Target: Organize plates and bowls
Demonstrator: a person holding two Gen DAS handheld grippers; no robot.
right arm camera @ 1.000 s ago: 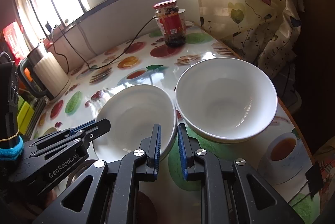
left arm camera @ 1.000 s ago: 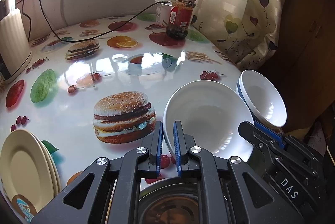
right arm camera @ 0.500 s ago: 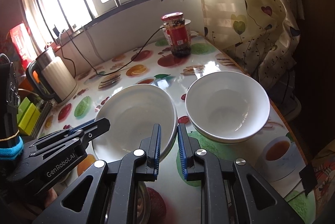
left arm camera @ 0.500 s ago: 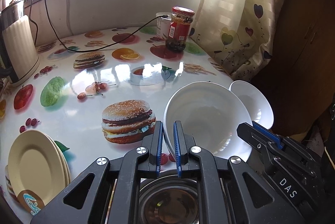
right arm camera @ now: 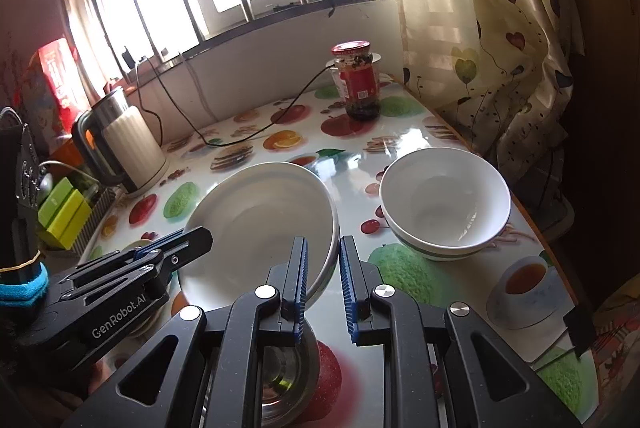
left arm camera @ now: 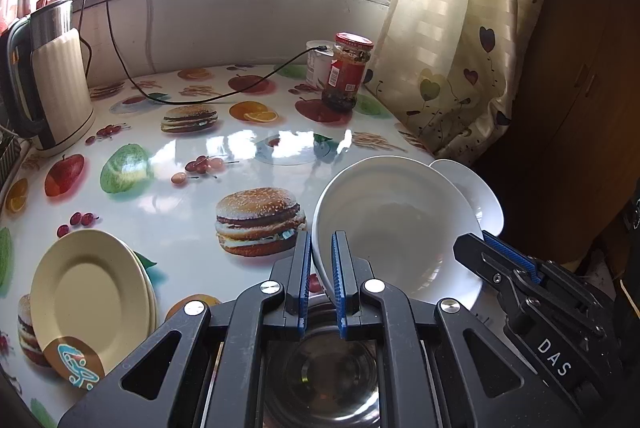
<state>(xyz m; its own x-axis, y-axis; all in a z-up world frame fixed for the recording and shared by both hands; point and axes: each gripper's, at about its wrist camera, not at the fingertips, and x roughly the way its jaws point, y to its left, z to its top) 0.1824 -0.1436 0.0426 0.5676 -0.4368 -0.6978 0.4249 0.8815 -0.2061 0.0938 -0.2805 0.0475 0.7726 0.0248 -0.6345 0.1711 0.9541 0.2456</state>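
Both grippers are pinching the rim of one large white bowl (left arm camera: 396, 228): the left gripper (left arm camera: 320, 268) is clamping its near-left edge, and the right gripper (right arm camera: 322, 268) is gripping the opposite edge, with the bowl tilted above the table (left arm camera: 168, 228). Compared with a second ago, the pair is sitting higher and farther back, so more of the table is showing, including the kettle (left arm camera: 60, 80) at the left. The stacked bowls (right arm camera: 444, 204) are resting near the table's right edge, now well apart from the held bowl rather than touching it. A steel bowl (left arm camera: 320, 368) is lying below the left gripper. The yellow plates (left arm camera: 92, 300) and jar (left arm camera: 348, 72) are staying put.
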